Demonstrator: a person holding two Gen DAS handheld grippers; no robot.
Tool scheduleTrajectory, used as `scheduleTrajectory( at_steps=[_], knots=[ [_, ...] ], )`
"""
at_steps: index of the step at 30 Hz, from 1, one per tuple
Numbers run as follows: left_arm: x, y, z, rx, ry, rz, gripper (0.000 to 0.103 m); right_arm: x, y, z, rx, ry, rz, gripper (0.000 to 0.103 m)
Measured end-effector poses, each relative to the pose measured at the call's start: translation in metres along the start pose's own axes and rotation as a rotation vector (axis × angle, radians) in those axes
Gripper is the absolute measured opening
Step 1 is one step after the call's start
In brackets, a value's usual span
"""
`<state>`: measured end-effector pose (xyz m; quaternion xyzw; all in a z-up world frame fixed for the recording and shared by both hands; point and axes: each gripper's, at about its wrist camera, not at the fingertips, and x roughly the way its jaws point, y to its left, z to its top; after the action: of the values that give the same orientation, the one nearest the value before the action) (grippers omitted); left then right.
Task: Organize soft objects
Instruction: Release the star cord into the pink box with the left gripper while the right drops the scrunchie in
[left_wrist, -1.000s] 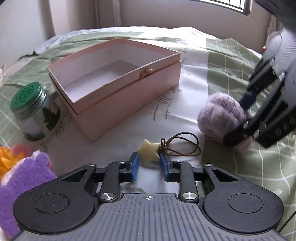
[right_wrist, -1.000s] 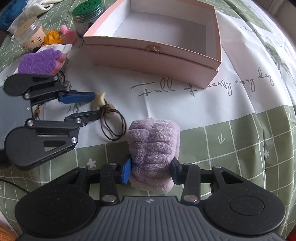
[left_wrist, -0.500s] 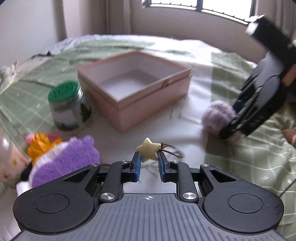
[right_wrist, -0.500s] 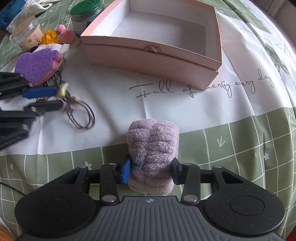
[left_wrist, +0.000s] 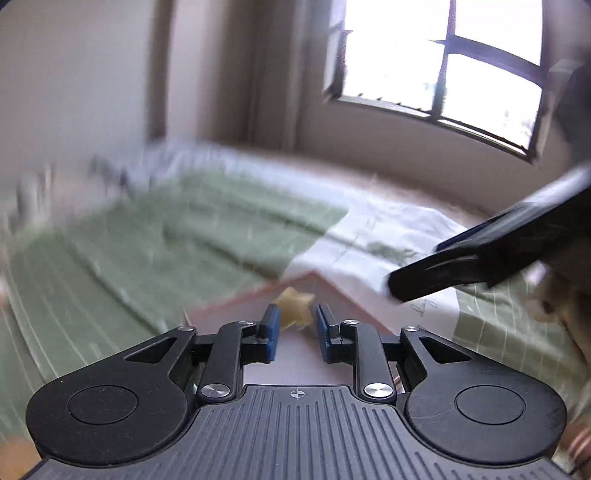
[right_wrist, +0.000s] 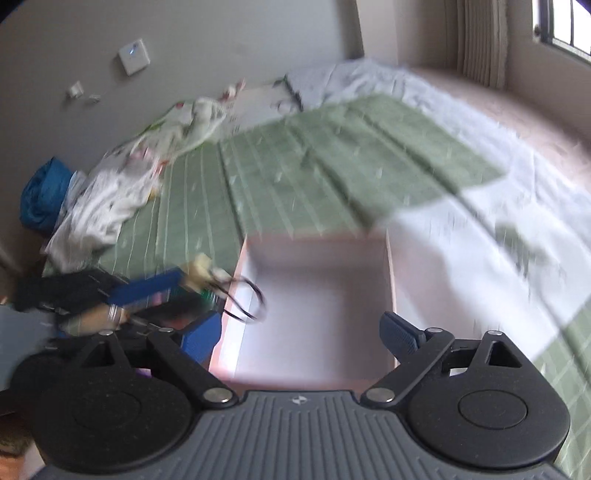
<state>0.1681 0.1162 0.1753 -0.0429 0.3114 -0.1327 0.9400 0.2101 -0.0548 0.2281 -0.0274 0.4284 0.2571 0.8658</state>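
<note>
My left gripper (left_wrist: 297, 325) carries the pale yellow star pendant (left_wrist: 295, 306) at its blue tips. Its jaws are opening a little, and the star still sits between the pads. It hangs over the near corner of the open pink box (left_wrist: 229, 306). In the right wrist view the left gripper (right_wrist: 192, 286) comes in from the left, the star (right_wrist: 200, 268) at its tip and the brown cord loop (right_wrist: 249, 301) dangling over the box's left wall. My right gripper (right_wrist: 301, 334) hovers above the box's pale inside (right_wrist: 314, 291), jaws opening wide with nothing between them. The purple plush is out of sight.
The box sits on a bed with a green checked and white cover (right_wrist: 332, 166). Crumpled white floral cloth (right_wrist: 147, 177) and a blue bundle (right_wrist: 40, 199) lie at the bed's far left by the wall. A window (left_wrist: 443, 74) is behind the bed.
Both grippers have risen and swung over the pink box. The right gripper let go of the purple plush and spread wide. The left gripper lifted the star pendant off the bed.
</note>
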Motion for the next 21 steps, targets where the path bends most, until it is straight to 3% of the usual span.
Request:
scheduleTrajectory(
  at_steps=[2, 5, 10, 12, 14, 15, 18, 21],
  knots=[
    [0.010, 0.013, -0.008, -0.072, 0.050, -0.037, 0.025, 0.001, 0.003, 0.007, -0.050, 0.001, -0.035, 0.093],
    [0.011, 0.020, -0.032, -0.086, 0.073, -0.018, 0.025, 0.002, 0.005, -0.013, -0.133, 0.067, -0.042, 0.093],
    [-0.015, 0.018, -0.071, -0.102, 0.093, -0.078, 0.025, 0.046, -0.003, -0.087, -0.170, 0.349, -0.080, 0.090],
    [-0.036, 0.012, -0.088, -0.093, 0.102, -0.114, 0.025, 0.066, -0.005, -0.115, -0.196, 0.429, -0.115, 0.076],
    [-0.057, 0.009, -0.105, -0.074, 0.119, -0.136, 0.025, 0.084, -0.011, -0.137, -0.186, 0.533, -0.143, 0.042],
    [-0.066, 0.008, -0.113, -0.063, 0.124, -0.139, 0.025, 0.087, -0.013, -0.143, -0.178, 0.572, -0.142, 0.042],
    [-0.092, 0.012, -0.135, -0.035, 0.142, -0.149, 0.025, 0.066, -0.005, -0.135, -0.221, 0.529, -0.121, 0.039],
    [-0.099, 0.024, -0.152, -0.035, 0.181, -0.123, 0.025, 0.026, 0.004, -0.086, -0.168, 0.375, -0.054, 0.039]
  ],
)
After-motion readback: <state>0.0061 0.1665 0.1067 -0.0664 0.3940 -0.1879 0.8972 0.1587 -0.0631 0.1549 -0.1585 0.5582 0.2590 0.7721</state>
